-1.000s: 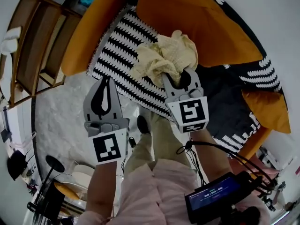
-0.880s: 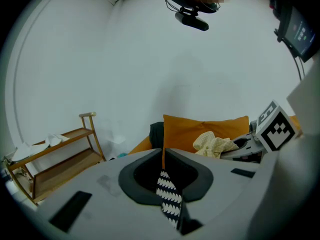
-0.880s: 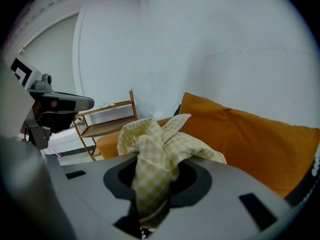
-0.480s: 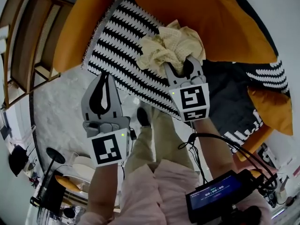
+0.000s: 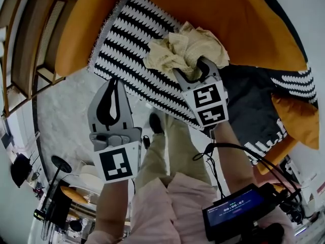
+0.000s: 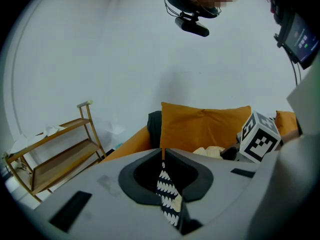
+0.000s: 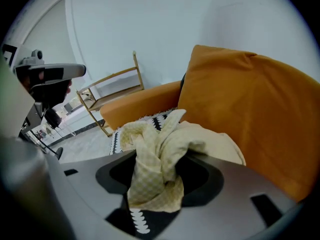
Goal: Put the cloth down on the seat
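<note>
Likely risking a snag on release, with folds of the cream cloth (image 5: pixel 180 50) bunched deep between the clamped jaws of the right gripper (image 5: pixel 192 71), just above the zigzag-patterned seat (image 5: pixel 129 47). Reaching forward toward the orange cushion (image 5: pixel 228 19); holding the left gripper (image 5: pixel 112 88) aside over the floor (image 5: pixel 61 116), jaws together on nothing.

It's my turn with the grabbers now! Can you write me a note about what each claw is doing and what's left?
Left claw: shut, empty.
Right claw: shut on the bunched cloth.
The cloth is over the striped seat, in front of the orange cushion, not let go yet.
Done: the cloth is at the seat.
Left: lower it, then open the right claw.
</note>
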